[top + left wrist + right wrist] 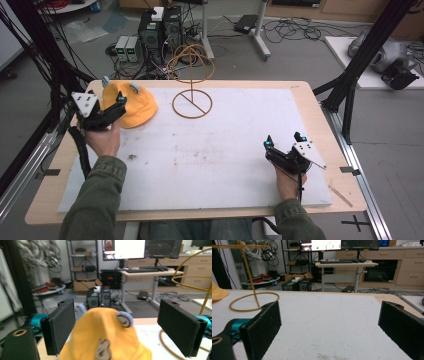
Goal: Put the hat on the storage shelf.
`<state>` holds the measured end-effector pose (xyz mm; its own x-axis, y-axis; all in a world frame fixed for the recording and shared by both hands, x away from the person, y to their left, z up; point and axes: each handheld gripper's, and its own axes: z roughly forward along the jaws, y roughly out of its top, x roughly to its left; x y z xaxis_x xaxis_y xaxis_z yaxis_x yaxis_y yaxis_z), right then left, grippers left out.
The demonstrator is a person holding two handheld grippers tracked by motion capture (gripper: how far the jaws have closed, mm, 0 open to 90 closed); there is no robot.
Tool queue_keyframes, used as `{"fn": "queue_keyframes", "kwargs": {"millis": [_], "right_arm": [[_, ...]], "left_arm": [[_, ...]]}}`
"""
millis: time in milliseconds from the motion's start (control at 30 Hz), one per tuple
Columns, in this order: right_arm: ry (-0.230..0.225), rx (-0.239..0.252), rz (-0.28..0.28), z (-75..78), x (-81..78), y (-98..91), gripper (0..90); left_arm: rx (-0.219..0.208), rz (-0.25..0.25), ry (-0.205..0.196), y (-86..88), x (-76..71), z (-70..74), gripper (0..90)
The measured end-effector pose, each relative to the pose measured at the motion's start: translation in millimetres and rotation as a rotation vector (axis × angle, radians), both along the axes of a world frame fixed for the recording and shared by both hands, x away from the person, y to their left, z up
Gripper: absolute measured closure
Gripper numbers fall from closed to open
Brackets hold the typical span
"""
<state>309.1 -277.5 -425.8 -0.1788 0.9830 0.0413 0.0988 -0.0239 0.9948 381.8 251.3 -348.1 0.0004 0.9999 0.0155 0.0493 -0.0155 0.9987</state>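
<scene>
One cap (129, 104), yellow-orange, soft and slumped, crown domed; small pale-blue round ear with a swirl on it (124, 319) at its top, a second bluish bit at the cap's far edge, blurred; a tan patch low on the front in the left gripper view, shape unclear; cap lies at the table's (310, 107) 10 o'clock corner, on the white mat (225, 150).

Left gripper (115, 107) at 9 o'clock of the table, held in the left hand (103, 140), tip at the cap's near-left edge; in the left gripper view (120, 327) its two black pads stand wide apart with the cap's crown between them, neither pad pressing on it, so spread, nothing pinched; whether a pad brushes the fabric I cannot tell.

Right gripper (284, 141) at 4 o'clock of the table, in the right hand (289, 180), well apart from the cap; in the right gripper view (329, 325) its pads are spread wide over bare mat, nothing between them.

One wire stand (192, 80), tan: flat ring base on the mat at 12 o'clock, thin upright stem, looped hoops on top; just to the cap's 3 o'clock side, apart from it.

Counts: caps one; stands one; grippers two, each with a grey three-cornered plate; hands two, green sleeves two; mat one; table one, light wood rim showing round the mat.

Mat has a few dark smudges near its middle-left.
</scene>
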Motion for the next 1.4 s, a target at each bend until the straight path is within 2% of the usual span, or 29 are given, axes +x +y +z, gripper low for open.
{"fn": "queue_keyframes", "kwargs": {"millis": [133,200,267,333,433,500,633,733,833,933,1000,1033,1067,1167,1333,1400], "right_arm": [[0.009,0.022,0.009,-0.6,0.9,-1.1,4.2],[0.01,0.023,0.018,-0.7,1.3,-1.2,4.2],[0.005,0.021,0.024,-0.8,1.7,-1.3,4.2],[0.006,0.024,0.027,-1.1,2.4,-0.9,4.2],[0.01,0.026,0.03,-1.6,3.3,-0.6,4.3],[0.005,0.017,0.032,-1.8,3.3,-0.5,5.1],[-0.001,0.01,0.03,-1.4,2.1,0.5,5.2],[-0.006,0.005,0.026,-1.1,1.6,0.2,5.2],[-0.006,0.012,0.021,-1.2,1.3,-0.2,5.2],[-0.003,0.011,0.026,-1.8,2.0,-0.1,5.2],[-0.005,0.009,0.027,-1.7,1.6,0.1,5.2],[-0.005,0.013,0.026,-1.6,1.6,0.0,5.2],[-0.005,0.013,0.026,-1.6,1.6,0.0,5.2],[0.002,0.021,0.023,-1.9,2.1,-0.3,5.2],[0.0,0.018,0.025,-2.2,3.0,-0.6,5.2],[0.003,0.02,0.024,-2.4,3.3,-0.3,5.2]], "left_arm": [[0.041,0.012,0.061,-9.5,31.7,-8.3,15.6],[0.035,0.028,0.1,-6.5,48.5,-17.0,15.6],[0.027,0.032,0.111,-4.7,52.8,-20.5,15.6],[0.029,0.046,0.149,0.1,60.2,-28.6,15.8],[0.002,0.044,0.217,6.2,69.8,-41.5,15.9],[-0.013,0.051,0.231,6.7,74.6,-46.9,16.9],[-0.012,0.06,0.259,5.6,82.1,-56.8,18.4],[-0.045,0.068,0.284,7.2,83.8,-60.1,20.2],[-0.024,0.07,0.306,6.2,84.6,-62.3,22.9],[-0.015,0.074,0.333,6.2,85.4,-64.4,32.3],[0.005,0.069,0.344,5.0,85.1,-65.8,46.0],[0.008,0.082,0.339,3.8,84.3,-65.8,60.7],[-0.006,0.087,0.33,3.8,83.6,-65.6,60.7],[-0.011,0.086,0.345,5.6,83.7,-66.4,82.8],[-0.008,0.067,0.348,7.9,82.3,-65.2,86.5],[0.008,0.065,0.343,7.8,80.9,-63.0,86.8]]}}
